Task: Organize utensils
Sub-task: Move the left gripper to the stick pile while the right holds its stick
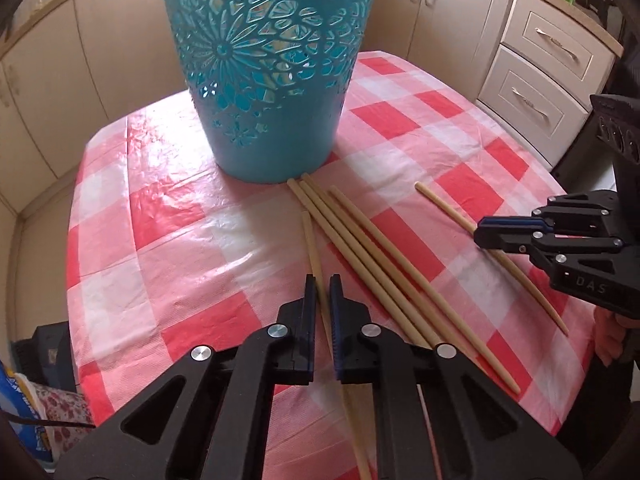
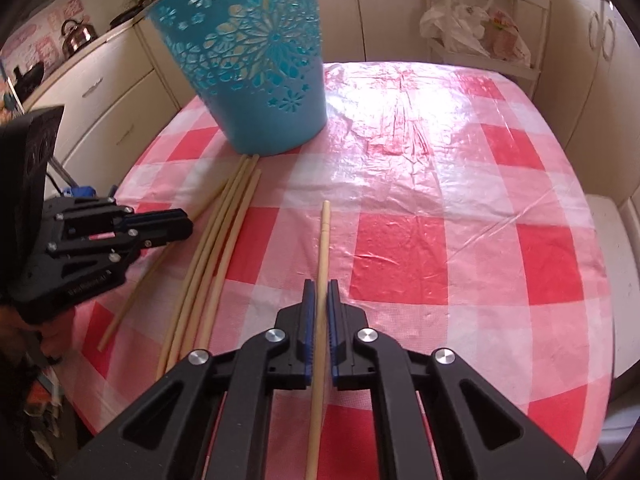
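Note:
A tall teal cut-out basket (image 1: 264, 80) stands at the back of the checked table; it also shows in the right wrist view (image 2: 260, 76). Several long wooden chopsticks lie in front of it. My left gripper (image 1: 322, 292) is shut on one chopstick (image 1: 310, 240) that points toward the basket. Three more chopsticks (image 1: 360, 248) lie side by side just right of it. My right gripper (image 2: 321, 296) is shut on a separate chopstick (image 2: 324, 236), which lies further right in the left wrist view (image 1: 444, 208). The bundle also shows in the right wrist view (image 2: 224, 232).
The table carries a red and white checked plastic cloth (image 2: 440, 208). Cream kitchen cabinets (image 1: 532, 60) surround it. A kettle (image 2: 78, 36) stands on the left counter and bags (image 2: 476, 28) sit on a white rack behind the table.

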Demonstrator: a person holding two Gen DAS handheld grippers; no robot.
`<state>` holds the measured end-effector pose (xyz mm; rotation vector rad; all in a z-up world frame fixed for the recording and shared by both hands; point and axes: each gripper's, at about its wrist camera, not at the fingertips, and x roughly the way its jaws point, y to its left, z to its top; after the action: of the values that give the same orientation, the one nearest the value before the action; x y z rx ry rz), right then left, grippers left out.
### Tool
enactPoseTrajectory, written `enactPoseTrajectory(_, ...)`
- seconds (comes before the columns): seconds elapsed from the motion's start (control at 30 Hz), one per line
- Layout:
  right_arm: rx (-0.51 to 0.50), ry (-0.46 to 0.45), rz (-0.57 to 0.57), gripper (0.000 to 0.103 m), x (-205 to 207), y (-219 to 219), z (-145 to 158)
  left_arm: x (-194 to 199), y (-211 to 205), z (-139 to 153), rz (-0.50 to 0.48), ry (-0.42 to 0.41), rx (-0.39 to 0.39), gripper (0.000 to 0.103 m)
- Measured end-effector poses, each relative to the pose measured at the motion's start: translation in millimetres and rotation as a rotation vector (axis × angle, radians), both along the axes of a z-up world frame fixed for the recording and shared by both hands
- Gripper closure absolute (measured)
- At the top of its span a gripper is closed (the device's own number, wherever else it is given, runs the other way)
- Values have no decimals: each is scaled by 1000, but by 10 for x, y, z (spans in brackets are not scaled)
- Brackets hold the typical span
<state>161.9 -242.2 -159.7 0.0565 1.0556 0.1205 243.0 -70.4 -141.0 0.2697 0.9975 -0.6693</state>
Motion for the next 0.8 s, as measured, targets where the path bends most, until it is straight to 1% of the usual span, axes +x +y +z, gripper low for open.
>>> enactPoseTrajectory(0.07, -19, 0, 18, 96, 28, 24, -17, 22, 32, 18, 25, 3, 21, 96)
enactPoseTrajectory(0.13, -21, 0, 25, 95, 66, 31, -24, 57, 52, 19, 50, 22, 19, 93)
enactPoseTrajectory(0.2, -28, 2, 33, 95, 93, 31, -31, 82, 18, 19, 66, 22, 29, 82)
enactPoseTrajectory(0.27, -41, 7, 44, 95, 106, 49, -31, 98, -60, 10, 68, 11, 54, 74)
enactPoseTrajectory(0.3, -53, 11, 53, 95, 112, 65, -27, 99, -107, 5, 70, 5, 71, 72)
enactPoseTrajectory(0.37, -53, 21, 58, 96, 129, 68, -26, 84, -212, -8, 62, -19, 120, 74)
enactPoseTrajectory(0.4, -48, 27, 60, 96, 135, 64, -26, 80, -238, -3, 51, -12, 122, 82)
enactPoseTrajectory(0.43, -39, 35, 64, 96, 142, 60, -21, 86, -251, 3, 48, 3, 123, 83)
enactPoseTrajectory(0.5, -41, 52, 77, 94, 151, 74, -23, 87, -247, 10, 49, 12, 139, 84)
enactPoseTrajectory(0.53, -43, 54, 90, 89, 152, 89, -25, 86, -227, 12, 58, 18, 147, 84)
enactPoseTrajectory(0.57, -47, 56, 106, 86, 150, 114, -26, 88, -204, 11, 67, 24, 149, 76)
enactPoseTrajectory(0.6, -60, 54, 114, 86, 147, 139, -29, 91, -176, 10, 80, 33, 152, 66)
enactPoseTrajectory(0.63, -91, 49, 126, 86, 138, 180, -33, 87, -160, 0, 89, 39, 160, 62)
enactPoseTrajectory(0.67, -107, 44, 131, 86, 128, 206, -35, 79, -143, -6, 94, 36, 163, 61)
enactPoseTrajectory(0.7, -113, 40, 129, 87, 120, 220, -39, 68, -139, -10, 93, 31, 164, 61)
enactPoseTrajectory(0.73, -109, 37, 124, 91, 111, 225, -42, 58, -141, -9, 91, 28, 163, 64)
enactPoseTrajectory(0.77, -101, 37, 119, 97, 101, 224, -42, 42, -150, 1, 87, 28, 157, 83)
enactPoseTrajectory(0.8, -91, 38, 114, 97, 88, 218, -39, 23, -168, 8, 75, 31, 155, 98)
